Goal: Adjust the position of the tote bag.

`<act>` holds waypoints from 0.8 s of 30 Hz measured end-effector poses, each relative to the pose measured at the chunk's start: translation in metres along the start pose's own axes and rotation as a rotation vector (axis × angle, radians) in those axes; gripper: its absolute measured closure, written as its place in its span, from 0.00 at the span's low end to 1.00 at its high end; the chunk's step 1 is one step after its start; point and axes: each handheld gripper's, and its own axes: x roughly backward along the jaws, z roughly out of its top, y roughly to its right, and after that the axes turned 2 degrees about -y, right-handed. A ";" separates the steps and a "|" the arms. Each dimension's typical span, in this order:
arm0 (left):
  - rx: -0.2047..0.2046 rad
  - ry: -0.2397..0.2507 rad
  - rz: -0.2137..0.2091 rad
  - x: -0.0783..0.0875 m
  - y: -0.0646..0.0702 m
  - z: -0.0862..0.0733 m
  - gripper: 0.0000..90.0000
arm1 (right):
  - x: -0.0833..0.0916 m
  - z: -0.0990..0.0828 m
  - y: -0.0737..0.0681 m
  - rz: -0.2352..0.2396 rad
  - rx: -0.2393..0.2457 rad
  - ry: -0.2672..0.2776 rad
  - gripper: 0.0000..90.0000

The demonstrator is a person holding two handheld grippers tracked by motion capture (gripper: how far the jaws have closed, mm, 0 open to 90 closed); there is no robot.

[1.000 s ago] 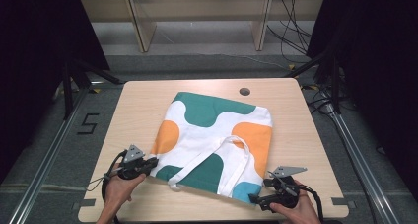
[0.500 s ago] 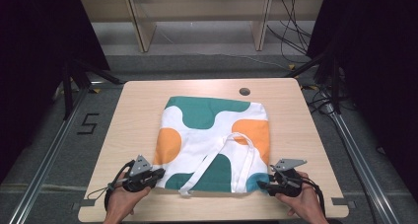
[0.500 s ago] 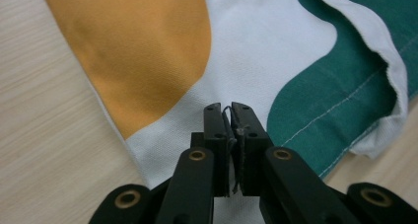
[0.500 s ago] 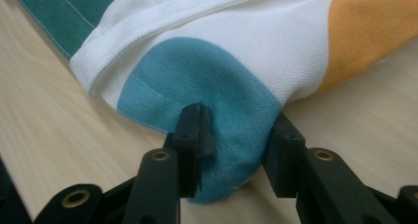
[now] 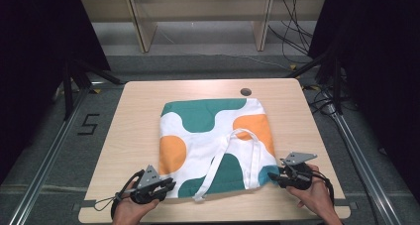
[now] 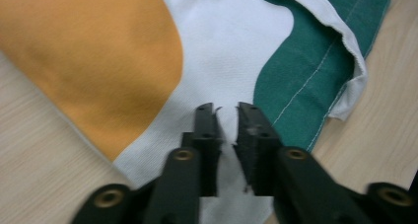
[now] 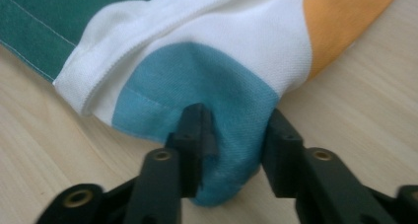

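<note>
Where the left gripper (image 5: pixel 166 186) meets the near left corner of the tote bag (image 5: pixel 213 140), its jaws are seen a little apart with white cloth between them; they have just been opening, and in the left gripper view (image 6: pixel 226 110) a narrow gap is left on either side of the fabric, so no pinch is shown. At the near right corner, the right gripper (image 5: pixel 275 176) is set with its jaws on either side of a blue patch (image 7: pixel 207 110) of the bag; these jaws have just been opening slightly, and whether the pads press the cloth cannot be told. The bag is laid flat on the wooden table (image 5: pixel 133 116), spread across its middle, patterned in green, orange and white. A white strap (image 5: pixel 233 150) is draped in a loop over the bag's near half, one end reaching the near edge. A dark round hole (image 5: pixel 244 92) is set in the table just beyond the bag's far right corner.
</note>
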 end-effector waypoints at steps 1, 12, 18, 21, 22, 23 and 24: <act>0.020 0.032 -0.010 0.001 0.003 -0.001 0.74 | 0.003 -0.001 0.000 -0.036 0.020 0.016 0.61; -0.072 -0.031 0.033 0.015 0.022 -0.018 0.34 | 0.025 -0.021 -0.025 -0.050 0.100 -0.022 0.30; -0.089 -0.087 0.097 0.008 0.019 -0.024 0.33 | 0.013 -0.023 -0.025 -0.065 0.079 -0.067 0.32; -0.082 -0.098 0.105 0.007 0.017 -0.025 0.34 | 0.008 -0.025 -0.022 -0.073 0.075 -0.046 0.38; -0.080 -0.091 0.104 0.007 0.016 -0.024 0.35 | 0.011 -0.023 -0.021 -0.054 0.066 -0.071 0.41; -0.082 -0.101 0.113 0.007 0.015 -0.024 0.36 | 0.013 -0.022 -0.023 -0.069 0.041 -0.066 0.44; -0.076 -0.093 0.111 0.006 0.015 -0.023 0.37 | 0.013 -0.021 -0.022 -0.075 0.044 -0.059 0.45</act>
